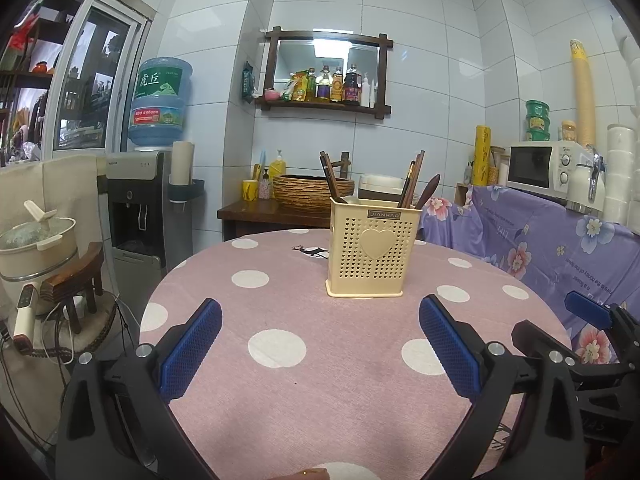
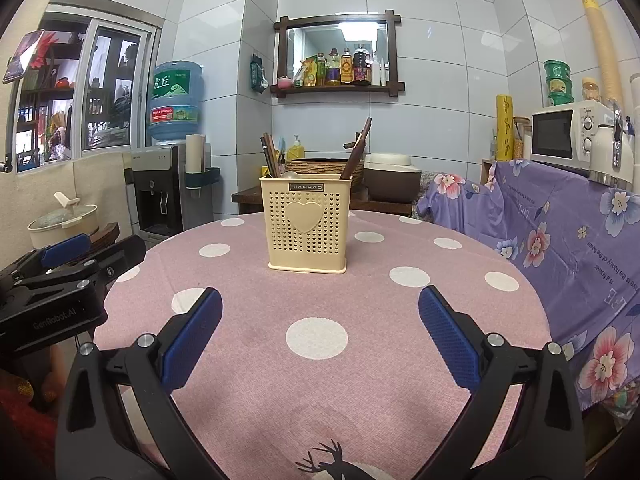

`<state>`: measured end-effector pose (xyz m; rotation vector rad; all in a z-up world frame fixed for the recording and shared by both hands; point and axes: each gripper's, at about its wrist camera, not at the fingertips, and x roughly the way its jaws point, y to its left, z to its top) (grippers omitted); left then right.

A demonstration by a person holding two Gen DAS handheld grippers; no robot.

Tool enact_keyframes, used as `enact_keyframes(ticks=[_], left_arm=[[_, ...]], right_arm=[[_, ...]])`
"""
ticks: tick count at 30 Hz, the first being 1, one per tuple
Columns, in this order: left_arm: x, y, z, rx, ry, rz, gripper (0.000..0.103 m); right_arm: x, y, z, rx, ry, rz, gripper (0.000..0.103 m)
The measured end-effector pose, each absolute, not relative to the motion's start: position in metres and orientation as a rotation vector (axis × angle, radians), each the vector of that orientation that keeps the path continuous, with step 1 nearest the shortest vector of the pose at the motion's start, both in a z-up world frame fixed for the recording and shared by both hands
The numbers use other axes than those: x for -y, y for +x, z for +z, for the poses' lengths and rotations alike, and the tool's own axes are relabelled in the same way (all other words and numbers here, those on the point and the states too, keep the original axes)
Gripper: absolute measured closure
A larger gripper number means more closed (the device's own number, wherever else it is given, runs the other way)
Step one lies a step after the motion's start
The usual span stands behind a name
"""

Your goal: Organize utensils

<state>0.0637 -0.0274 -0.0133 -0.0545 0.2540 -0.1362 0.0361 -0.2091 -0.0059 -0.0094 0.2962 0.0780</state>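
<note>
A cream perforated utensil holder (image 1: 372, 250) with a heart on its front stands upright near the middle of the round table (image 1: 304, 364). Dark wooden chopsticks and a spoon (image 1: 414, 182) stick out of its top. It also shows in the right wrist view (image 2: 306, 226), with its utensils (image 2: 358, 148). My left gripper (image 1: 320, 316) is open and empty, held above the table short of the holder. My right gripper (image 2: 320, 306) is open and empty too. The right gripper shows at the right edge of the left wrist view (image 1: 592, 316); the left gripper shows at the left of the right wrist view (image 2: 68, 250).
The table has a pink cloth with white dots. A purple flowered cover (image 2: 568, 224) drapes the counter at right, with a microwave (image 2: 564, 134) on it. A water dispenser (image 1: 140, 208) and a pot on a stool (image 1: 38, 240) stand at left. A woven basin (image 1: 312, 192) sits behind.
</note>
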Motion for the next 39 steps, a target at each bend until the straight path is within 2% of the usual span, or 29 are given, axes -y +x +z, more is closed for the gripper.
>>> enact_keyframes(ticks=[39], left_arm=[[0.0216,0.0626,-0.006,-0.24,-0.036,-0.125,0.005]], right_arm=[[0.2122,0.0378,-0.0046,-0.301,-0.004,0.079,0.006]])
